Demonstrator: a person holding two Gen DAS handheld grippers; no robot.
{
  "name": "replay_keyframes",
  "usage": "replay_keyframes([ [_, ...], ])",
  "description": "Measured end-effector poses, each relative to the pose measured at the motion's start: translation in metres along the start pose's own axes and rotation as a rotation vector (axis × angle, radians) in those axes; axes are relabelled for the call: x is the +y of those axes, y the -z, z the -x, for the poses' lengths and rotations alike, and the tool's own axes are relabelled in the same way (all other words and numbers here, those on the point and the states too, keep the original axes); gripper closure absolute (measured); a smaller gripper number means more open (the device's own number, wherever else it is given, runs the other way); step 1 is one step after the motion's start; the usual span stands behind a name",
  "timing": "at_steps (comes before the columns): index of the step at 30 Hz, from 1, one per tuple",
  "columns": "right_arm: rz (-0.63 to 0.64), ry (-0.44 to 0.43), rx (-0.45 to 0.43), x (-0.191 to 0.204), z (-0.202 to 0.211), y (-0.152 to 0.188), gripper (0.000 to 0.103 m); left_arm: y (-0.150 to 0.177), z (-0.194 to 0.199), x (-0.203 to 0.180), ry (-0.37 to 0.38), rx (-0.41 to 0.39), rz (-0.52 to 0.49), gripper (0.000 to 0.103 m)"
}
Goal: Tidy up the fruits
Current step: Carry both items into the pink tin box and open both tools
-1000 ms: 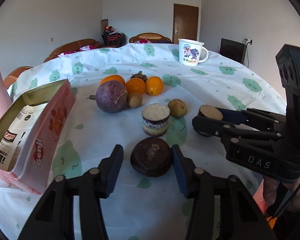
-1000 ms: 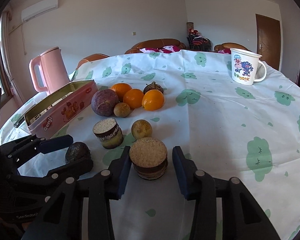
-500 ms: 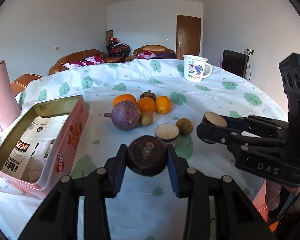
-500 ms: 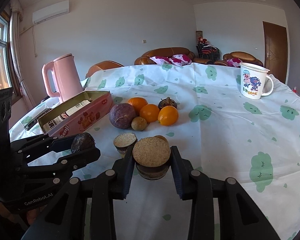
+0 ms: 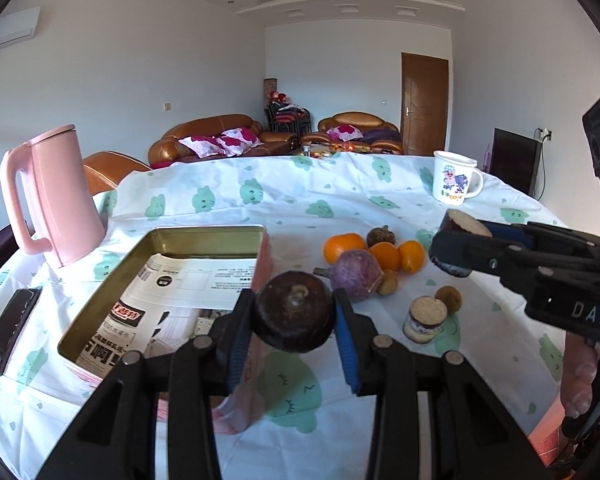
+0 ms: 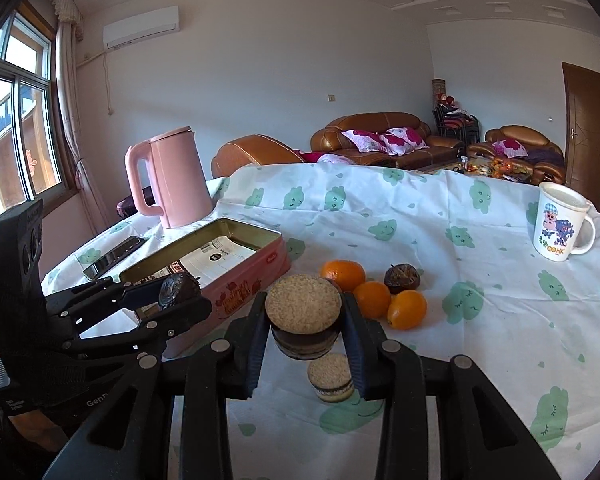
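The left gripper [image 5: 294, 316] is clenched on a dark brown round cake [image 5: 294, 317], lifted clear of the tablecloth [image 5: 340, 196] near the right wall of the open pink tin [image 5: 260, 268]. The right gripper [image 6: 305, 322] grasps a crumb-topped layered snack [image 6: 303, 314] above another such snack [image 6: 331, 376] on the cloth. Oranges [image 6: 342, 274], a purple fruit [image 5: 356, 274], possibly a passion fruit, and a mug [image 6: 560, 226] sit beyond.

Your left gripper [image 5: 294, 316] hides the near right corner of the pink tin [image 5: 204, 234]. The print on the paper [image 5: 188, 280] inside is too small for you to read. The right gripper [image 6: 304, 320] hides most of the purple fruit [image 5: 356, 274] from its own camera, and your hand [image 5: 580, 376] is cut off at the right edge.
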State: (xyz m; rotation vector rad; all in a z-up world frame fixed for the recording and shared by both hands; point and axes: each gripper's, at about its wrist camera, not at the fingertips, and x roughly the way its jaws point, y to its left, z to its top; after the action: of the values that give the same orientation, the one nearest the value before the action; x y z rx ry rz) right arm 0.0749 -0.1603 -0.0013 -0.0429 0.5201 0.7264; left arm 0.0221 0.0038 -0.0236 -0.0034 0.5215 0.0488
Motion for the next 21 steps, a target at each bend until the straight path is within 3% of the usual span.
replay_keyframes([
  [21,0.093,-0.080,0.018,0.055,-0.067,-0.044,0.066,-0.016,-0.020,0.078,-0.144,0.013,0.079,0.063],
])
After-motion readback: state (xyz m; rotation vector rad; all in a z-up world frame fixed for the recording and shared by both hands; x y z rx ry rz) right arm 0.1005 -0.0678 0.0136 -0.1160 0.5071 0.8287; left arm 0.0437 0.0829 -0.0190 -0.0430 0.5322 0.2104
